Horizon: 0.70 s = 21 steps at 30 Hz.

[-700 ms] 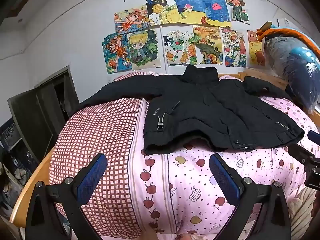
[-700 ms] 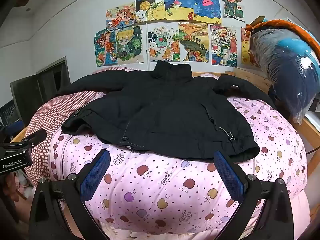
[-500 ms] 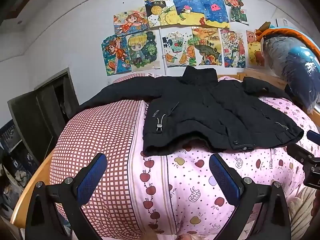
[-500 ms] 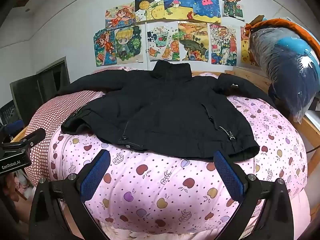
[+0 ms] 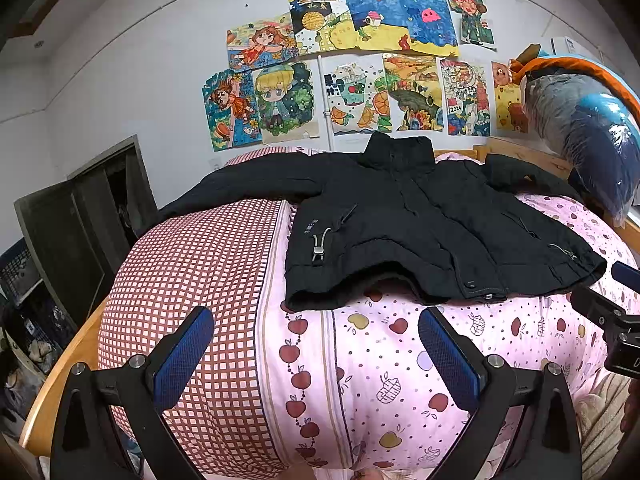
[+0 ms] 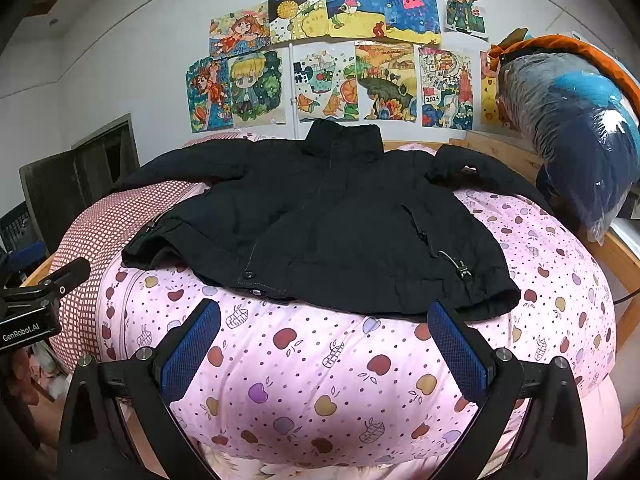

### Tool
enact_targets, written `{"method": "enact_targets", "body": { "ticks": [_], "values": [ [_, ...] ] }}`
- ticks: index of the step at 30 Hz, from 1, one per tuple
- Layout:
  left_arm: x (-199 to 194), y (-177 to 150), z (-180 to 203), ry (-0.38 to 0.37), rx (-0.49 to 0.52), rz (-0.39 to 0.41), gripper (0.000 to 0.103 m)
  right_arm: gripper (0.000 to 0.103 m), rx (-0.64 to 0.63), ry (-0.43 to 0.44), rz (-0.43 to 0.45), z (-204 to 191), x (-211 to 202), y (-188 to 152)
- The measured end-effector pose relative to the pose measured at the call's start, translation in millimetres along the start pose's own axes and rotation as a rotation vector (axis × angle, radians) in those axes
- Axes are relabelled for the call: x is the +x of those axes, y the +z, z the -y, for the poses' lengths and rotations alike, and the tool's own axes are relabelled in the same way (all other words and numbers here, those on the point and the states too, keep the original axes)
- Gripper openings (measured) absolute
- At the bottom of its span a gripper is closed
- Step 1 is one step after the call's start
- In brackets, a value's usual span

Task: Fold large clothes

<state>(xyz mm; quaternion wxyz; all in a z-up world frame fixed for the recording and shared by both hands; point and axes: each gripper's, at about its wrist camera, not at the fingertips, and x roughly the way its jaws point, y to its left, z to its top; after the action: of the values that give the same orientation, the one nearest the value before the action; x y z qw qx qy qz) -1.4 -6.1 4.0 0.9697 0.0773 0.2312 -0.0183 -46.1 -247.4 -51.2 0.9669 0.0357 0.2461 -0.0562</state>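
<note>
A black padded jacket (image 5: 404,224) lies spread front-up on the bed, collar toward the wall, both sleeves stretched out sideways. The same jacket (image 6: 328,224) fills the middle of the right wrist view. My left gripper (image 5: 316,344) hovers open over the quilt just short of the jacket's hem, near its left corner, nothing between its blue pads. My right gripper (image 6: 324,340) is open too, just short of the hem's right half. Each gripper shows at the edge of the other's view: the right gripper (image 5: 612,320) and the left gripper (image 6: 36,304).
The pink apple-print quilt (image 5: 400,364) and a red checked cover (image 5: 192,280) drape the wooden-framed bed (image 6: 624,252). A plastic-wrapped blue and orange bundle (image 6: 576,128) sits at the far right. Drawings (image 5: 360,72) hang on the wall. A dark cabinet (image 5: 80,220) stands left.
Both views have tilted down very slightly, so the jacket and wall sit a touch higher in frame. The jacket has not moved and both grippers stay wide.
</note>
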Motion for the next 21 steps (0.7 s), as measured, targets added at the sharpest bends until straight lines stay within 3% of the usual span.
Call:
{"method": "enact_targets", "body": {
  "ticks": [21],
  "values": [
    [-5.1, 0.0, 0.1, -0.001, -0.001, 0.001, 0.103, 0.102, 0.013, 0.003, -0.013, 0.1, 5.4, -3.5]
  ]
}}
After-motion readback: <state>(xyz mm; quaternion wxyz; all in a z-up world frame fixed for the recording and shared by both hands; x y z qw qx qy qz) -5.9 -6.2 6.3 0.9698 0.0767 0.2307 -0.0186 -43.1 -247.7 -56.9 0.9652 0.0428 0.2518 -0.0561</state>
